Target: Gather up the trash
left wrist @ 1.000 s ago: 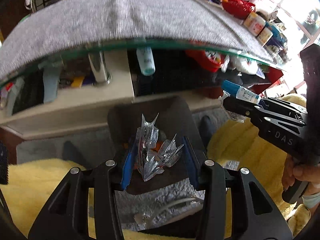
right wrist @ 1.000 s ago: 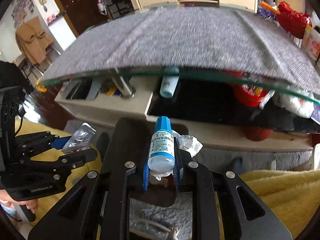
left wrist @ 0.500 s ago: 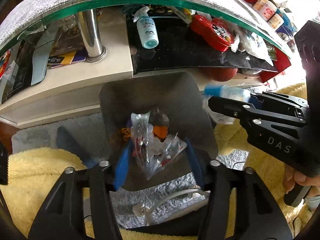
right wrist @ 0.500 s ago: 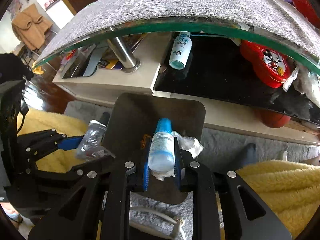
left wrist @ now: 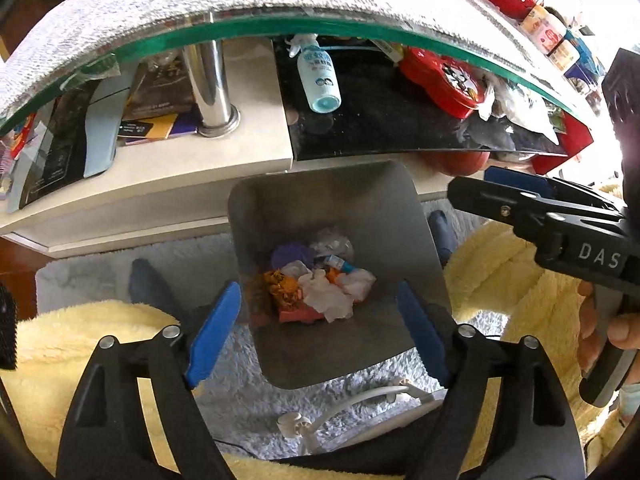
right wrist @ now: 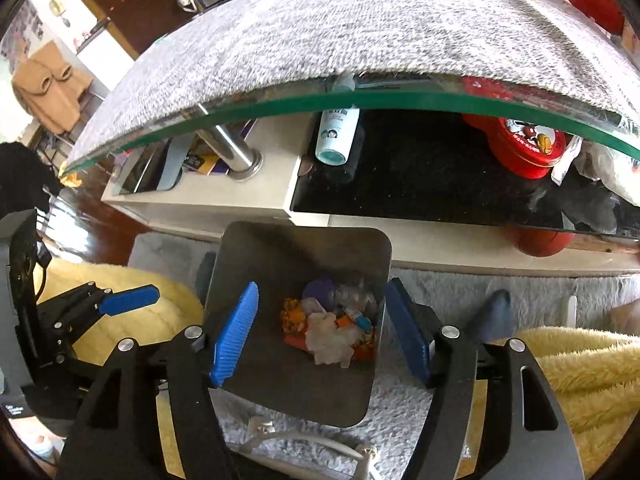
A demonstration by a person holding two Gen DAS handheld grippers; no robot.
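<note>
A grey waste bin (left wrist: 320,192) stands on the rug below both grippers. It holds crumpled tissues, orange wrappers, a purple scrap, a crinkled clear wrapper (left wrist: 332,242) and a small blue-capped dropper bottle (left wrist: 339,264). My left gripper (left wrist: 318,334) hangs over the bin's near rim. Its jaws are opening and nothing is between them. The right gripper (left wrist: 484,184), in a person's hand, reaches in from the right. In the right wrist view my right gripper (right wrist: 322,334) is also opening and empty above the bin (right wrist: 300,252). The bottle (right wrist: 358,318) lies inside, and the left gripper (right wrist: 134,299) is at the left.
A glass table edge (left wrist: 248,28) under a grey cloth overhangs behind the bin. The lower shelf holds a spray bottle (left wrist: 320,80), a red tin (left wrist: 444,80) and a chrome leg (left wrist: 210,88). A white cable (left wrist: 360,400) lies on the rug, with yellow fleece (left wrist: 60,344) on both sides.
Both grippers tipped down over the bin and spread their jaws. The silver wrapper left my left gripper and the small bottle left my right gripper. Both now lie in the bin.
</note>
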